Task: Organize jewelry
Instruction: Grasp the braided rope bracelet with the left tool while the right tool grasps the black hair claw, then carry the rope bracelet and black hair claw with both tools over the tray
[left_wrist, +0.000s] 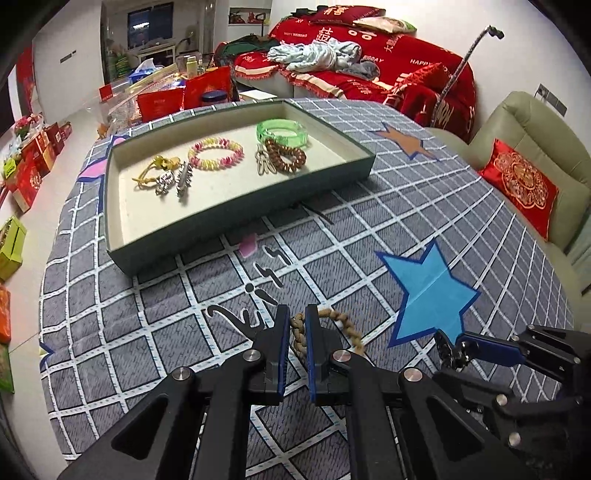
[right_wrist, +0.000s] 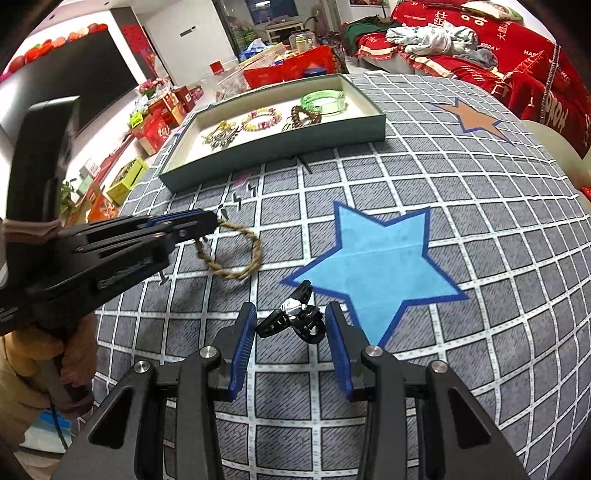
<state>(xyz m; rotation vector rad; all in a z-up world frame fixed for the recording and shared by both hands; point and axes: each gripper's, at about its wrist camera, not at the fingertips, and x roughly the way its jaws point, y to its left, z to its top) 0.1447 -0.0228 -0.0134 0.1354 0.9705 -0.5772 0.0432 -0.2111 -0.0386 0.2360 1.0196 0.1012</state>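
Surface (left_wrist: 388, 206): a round top under a grey checked cloth with star patches, holding everything you are sorting.
Tray (left_wrist: 236, 218): a shallow green box at the far side; judging by its contents, most of the work looks done.
Already in the tray: a green bangle (left_wrist: 282, 132), a pink and yellow bead bracelet (left_wrist: 216, 153), a brown bead bracelet (left_wrist: 286, 159), a yellow cord piece (left_wrist: 155, 170) and small metal pieces.
Rope bracelet (right_wrist: 236, 251): outside the tray, near you; your left gripper (left_wrist: 295, 332) has its jaws closed on one edge of it.
Black hair claw (right_wrist: 295, 319): also outside, between your right gripper's (right_wrist: 291, 332) jaws, which appear closed on it.
Remaining: by my reading, only these two pieces need placing in the tray.
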